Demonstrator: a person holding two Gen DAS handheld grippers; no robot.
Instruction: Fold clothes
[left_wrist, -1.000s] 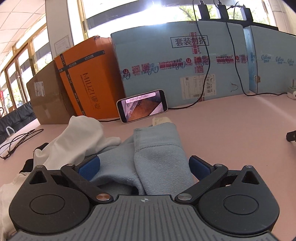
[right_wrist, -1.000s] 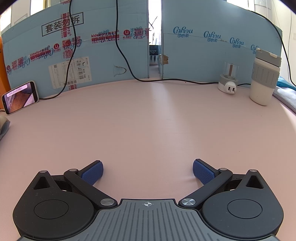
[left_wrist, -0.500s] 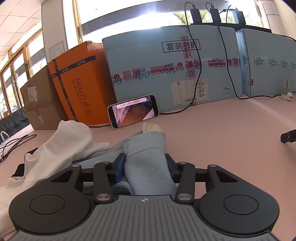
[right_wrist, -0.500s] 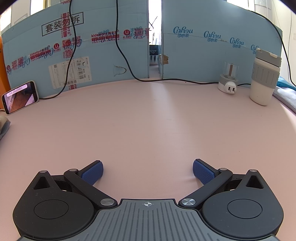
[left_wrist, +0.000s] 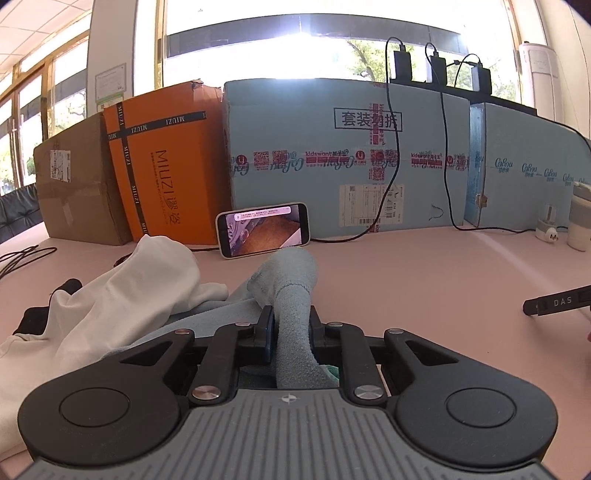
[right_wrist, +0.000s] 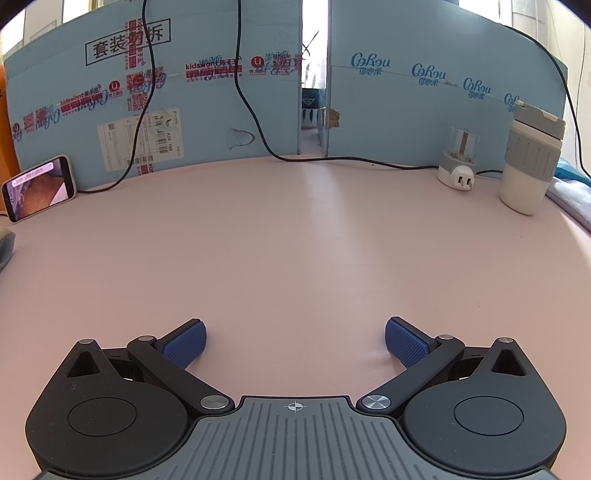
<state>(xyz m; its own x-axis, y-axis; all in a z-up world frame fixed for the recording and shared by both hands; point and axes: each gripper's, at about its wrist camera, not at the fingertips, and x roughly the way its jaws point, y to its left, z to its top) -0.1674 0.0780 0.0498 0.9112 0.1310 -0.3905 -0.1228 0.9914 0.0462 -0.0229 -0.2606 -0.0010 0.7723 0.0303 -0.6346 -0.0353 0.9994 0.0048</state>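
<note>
Between the closing left gripper (left_wrist: 291, 334) fingers sits a pinched light-blue garment (left_wrist: 293, 295); right gripper (right_wrist: 294, 341) fingers spread, empty.

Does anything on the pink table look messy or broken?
Yes. The clothes are a crumpled heap: a white garment lies bunched over the blue garment, whose fold the left gripper is closing on. The orange box behind has a torn top edge. The right gripper is open over bare table.
</note>
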